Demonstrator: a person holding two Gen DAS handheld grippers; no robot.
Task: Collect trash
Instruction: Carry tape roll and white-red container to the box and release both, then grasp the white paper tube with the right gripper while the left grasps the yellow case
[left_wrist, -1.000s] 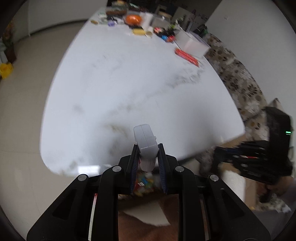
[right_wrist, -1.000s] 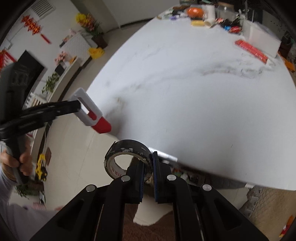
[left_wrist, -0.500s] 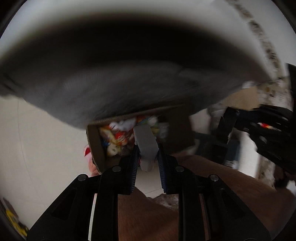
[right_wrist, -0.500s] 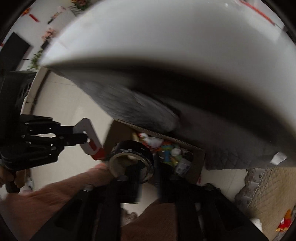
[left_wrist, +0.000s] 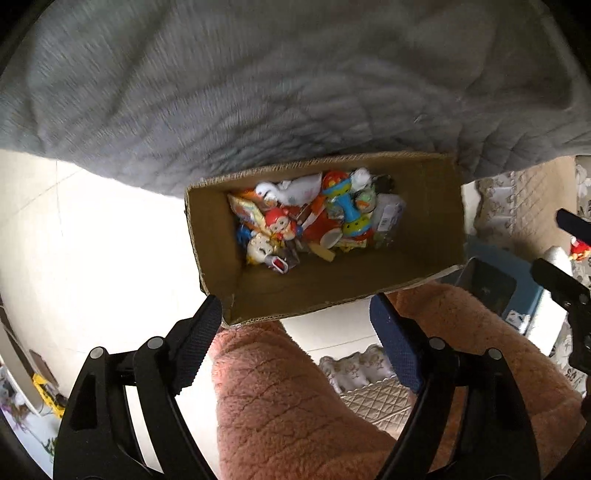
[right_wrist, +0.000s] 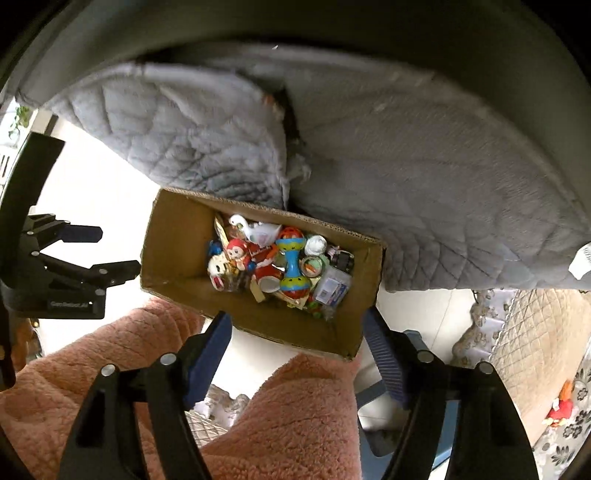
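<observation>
A brown cardboard box stands on the floor below both grippers, holding several small toys and scraps. It also shows in the right wrist view with the same pile. My left gripper is open and empty above the box's near edge. My right gripper is open and empty above the box too. The white and red piece and the tape roll are not between the jaws; I cannot pick them out in the pile.
A grey quilted cover hangs over the table edge behind the box. The person's legs in pink fleece fill the foreground. A patterned cushion and pale tiled floor lie around. The left gripper shows at left.
Both grippers swung down from the tabletop to the box under it. The left let go of the white and red piece, the right let go of the tape roll; both jaws opened wide.
</observation>
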